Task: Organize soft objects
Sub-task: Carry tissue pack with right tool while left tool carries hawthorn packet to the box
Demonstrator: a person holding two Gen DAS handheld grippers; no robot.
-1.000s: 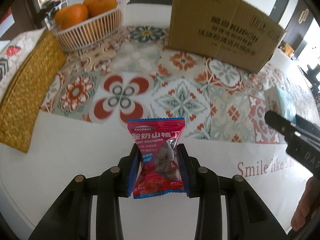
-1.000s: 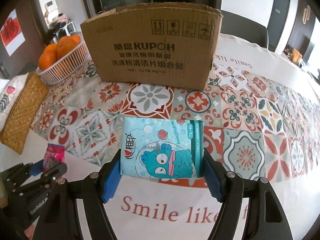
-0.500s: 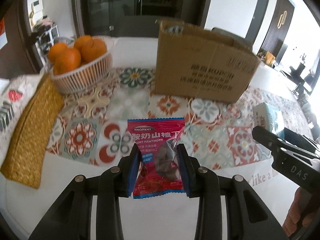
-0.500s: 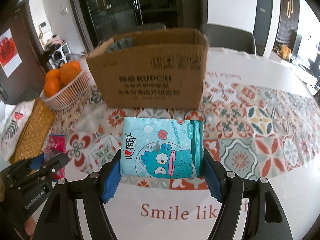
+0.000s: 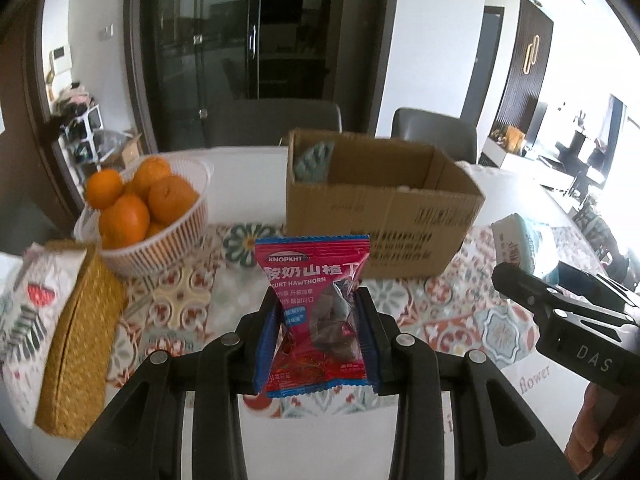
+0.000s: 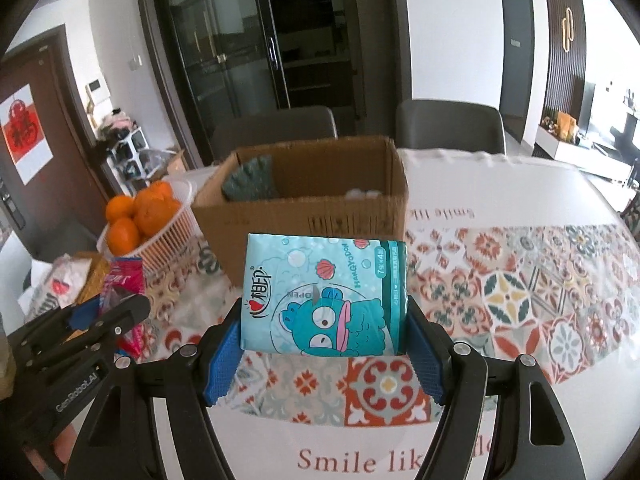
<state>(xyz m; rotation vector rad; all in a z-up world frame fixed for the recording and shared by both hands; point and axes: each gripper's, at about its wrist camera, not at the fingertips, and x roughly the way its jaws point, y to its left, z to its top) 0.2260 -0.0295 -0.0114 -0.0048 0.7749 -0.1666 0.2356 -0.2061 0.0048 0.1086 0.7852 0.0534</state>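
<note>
With the left gripper pinching the snack bag and the right gripper clamping the tissue pack, both held short of the box, either could snag its rim.

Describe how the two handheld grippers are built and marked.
Both are black linkage frames with silver rivets and blue textured pads. The left gripper reads "GenRobot.AI" on its side, the right gripper "DAS". No cables or sleeves show.

Both the left gripper and the right gripper are black plastic with blue ribbed pads, silver screws and white lettering.
</note>
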